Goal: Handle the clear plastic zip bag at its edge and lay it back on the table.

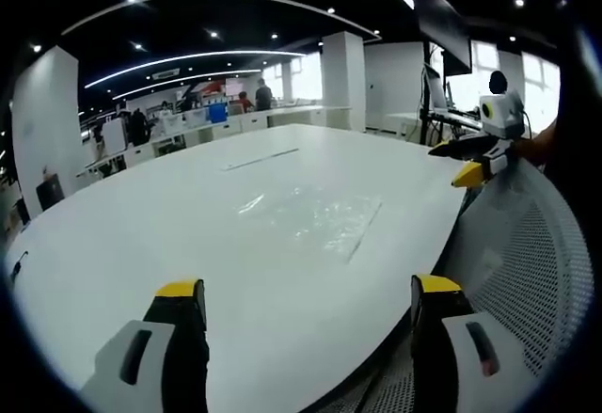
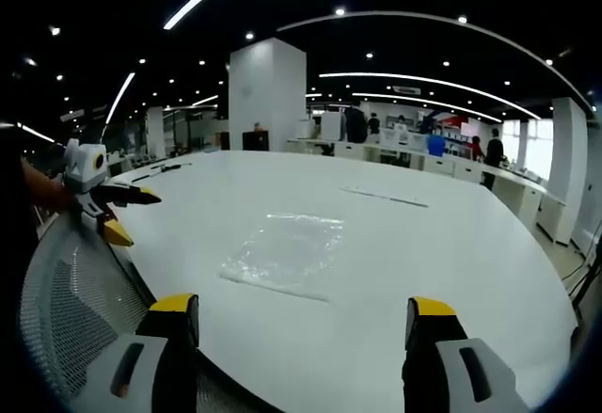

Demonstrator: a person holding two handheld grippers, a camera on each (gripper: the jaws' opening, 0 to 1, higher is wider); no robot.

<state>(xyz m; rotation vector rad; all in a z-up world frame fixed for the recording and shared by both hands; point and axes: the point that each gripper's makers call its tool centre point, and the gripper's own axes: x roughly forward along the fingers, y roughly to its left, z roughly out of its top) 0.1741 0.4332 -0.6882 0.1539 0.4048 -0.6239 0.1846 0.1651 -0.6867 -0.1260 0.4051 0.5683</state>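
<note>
The clear plastic zip bag (image 1: 310,215) lies flat on the white table (image 1: 141,234), slightly crinkled, with its zip strip along the right side. My left gripper (image 1: 308,291) hovers just short of it, open, nothing between its yellow-tipped jaws. In the right gripper view the bag (image 2: 282,248) rests ahead of my right gripper (image 2: 303,305), which is also open and holds nothing. Neither gripper touches the bag. The right gripper (image 1: 458,161) shows at the table's right edge in the left gripper view. The left gripper (image 2: 134,215) appears at the left in the right gripper view.
A grey mesh chair back (image 1: 527,272) stands against the table's near edge between the two grippers, also the chair back (image 2: 66,309). A thin strip (image 2: 386,197) lies farther out on the table (image 2: 451,244). Office desks, pillars and people stand beyond.
</note>
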